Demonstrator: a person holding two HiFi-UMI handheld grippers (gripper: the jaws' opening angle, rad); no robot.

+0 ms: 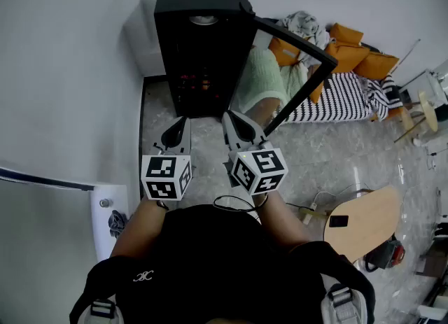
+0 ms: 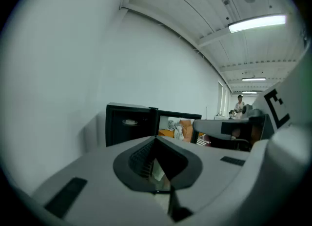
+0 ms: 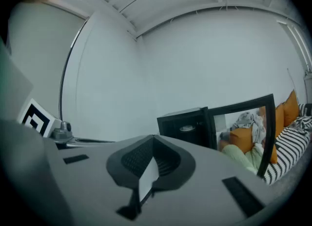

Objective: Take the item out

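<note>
Left gripper and right gripper sit side by side, jaws together and empty, pointing to 12 o'clock at the black cabinet. Its door stands open toward 2 o'clock. A reddish item shows dimly inside the cabinet, apart from both grippers.

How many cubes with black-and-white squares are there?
2. In the head view, one cube sits at the left, the other cube at the right. None seem hidden.
</note>
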